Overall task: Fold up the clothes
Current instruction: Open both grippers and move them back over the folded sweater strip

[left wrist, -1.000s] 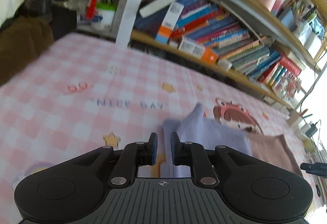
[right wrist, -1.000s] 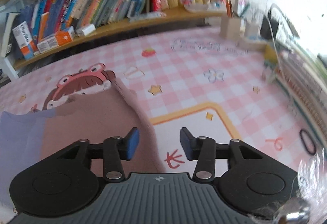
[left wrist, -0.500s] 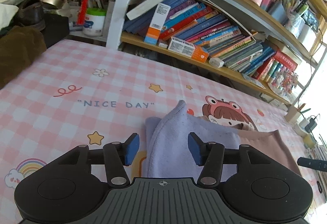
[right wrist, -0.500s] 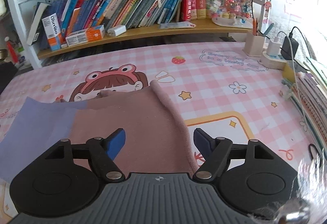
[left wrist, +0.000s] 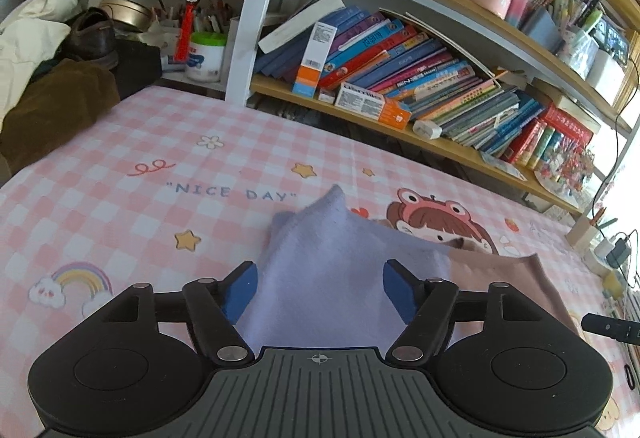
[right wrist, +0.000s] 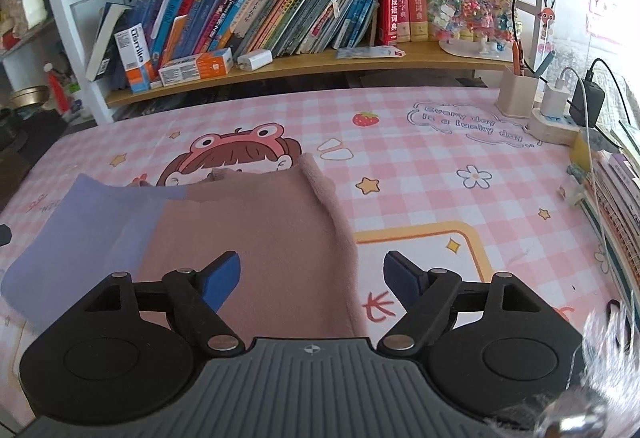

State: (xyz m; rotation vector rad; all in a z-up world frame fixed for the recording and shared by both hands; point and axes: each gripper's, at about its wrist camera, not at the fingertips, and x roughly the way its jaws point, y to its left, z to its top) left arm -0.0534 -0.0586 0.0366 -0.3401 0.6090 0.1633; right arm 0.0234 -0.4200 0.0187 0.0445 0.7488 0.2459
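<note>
Cloth [left wrist: 340, 270] lies on the pink checked table [left wrist: 120, 198], lower centre in both wrist views. It is two-tone: lilac half on the left, brown half [right wrist: 256, 238] on the right. The lilac far corner peaks up off the table in the left view; the brown right edge is rolled into a thick ridge in the right view.

Left gripper [left wrist: 320, 292]: jaws spread and have just been opening. Lilac cloth shows in the gap, but the pads do not press it.
Right gripper [right wrist: 312, 280]: jaws spread, also just been opening. The brown edge lies between them, not pinched.

Judgement: a fold has just been laid and released. To finish the step well:
- draw both grippers clear without snagging the top layer
- press the raised lilac corner flat
- unroll the brown ridge before the next fold
- regrip at matching corners so the edges line up

Risk: a pad catching the fleece drags the fold open.
</note>
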